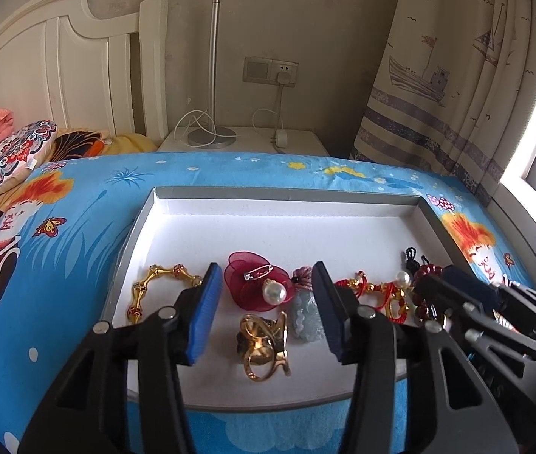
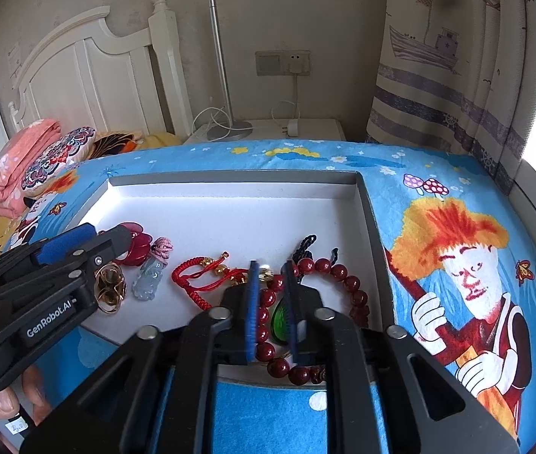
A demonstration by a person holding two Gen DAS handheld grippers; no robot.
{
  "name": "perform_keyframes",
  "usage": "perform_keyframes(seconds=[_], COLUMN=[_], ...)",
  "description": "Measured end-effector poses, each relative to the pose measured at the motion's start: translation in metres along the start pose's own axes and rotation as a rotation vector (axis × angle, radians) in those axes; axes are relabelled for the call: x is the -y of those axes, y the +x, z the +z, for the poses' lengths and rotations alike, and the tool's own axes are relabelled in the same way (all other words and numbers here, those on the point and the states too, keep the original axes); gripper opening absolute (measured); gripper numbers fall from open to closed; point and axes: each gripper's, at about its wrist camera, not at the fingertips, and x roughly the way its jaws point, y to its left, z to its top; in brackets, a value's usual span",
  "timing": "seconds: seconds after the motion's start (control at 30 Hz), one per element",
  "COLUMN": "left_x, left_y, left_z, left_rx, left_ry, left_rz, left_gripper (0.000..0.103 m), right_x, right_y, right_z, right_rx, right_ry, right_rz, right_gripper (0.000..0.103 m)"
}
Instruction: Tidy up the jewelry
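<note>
- The left claw (image 1: 268, 310) is standing wide and holding nothing; its blue pads are hanging just above the tray floor, with the gold ring cluster (image 1: 264, 344) lying between them and slightly toward the camera, untouched.
- The red organza flower brooch (image 1: 256, 283), with its safety pin and pearl drop, is lying just beyond the fingertips, and the pale jade pendant (image 1: 305, 317) is sitting just beside the inner face of the claw's right-hand pad.
- The gold bamboo-link bracelet (image 1: 154, 283) is curving outside the left-hand pad, its long axis running from near the fingertip down toward the tray's left wall.
- The right claw (image 2: 271, 310) is standing at a narrow gap and gripping nothing; its pads are straddling one side of the dark red bead bracelet (image 2: 343, 283), with a green pendant (image 2: 278, 321) showing in the gap.
- The bracelet's loop is spreading mostly to the right of that claw, so the right hand is the nearer one for it; the red cord bracelet (image 2: 200, 276) is lying just to its left.
- Every piece is lying in the white-lined grey tray (image 2: 366, 204), bunched along the near edge, while the far half is staying bare.
- The tray is resting on the bed's blue cartoon blanket (image 2: 457, 227).
</note>
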Motion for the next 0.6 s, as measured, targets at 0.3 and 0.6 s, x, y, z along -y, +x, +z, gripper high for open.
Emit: perform_keyframes(seconds=[0.3,0.6], left_x=[0.0,-0.007], left_y=[-0.027,-0.043], left_z=[-0.002,-0.014], left_rx=[-0.002,-0.028], left_ry=[-0.011,-0.024], left_rz=[0.049,0.099], left_gripper=[0.079,0.098], right_x=[0.001,0.011], right_y=[-0.02,-0.03], right_z=[-0.003,-0.009], right_rx=[0.016,0.006], right_ry=[0.006,0.046], right_rz=[0.006,-0.013], right_gripper=[0.061,0.078])
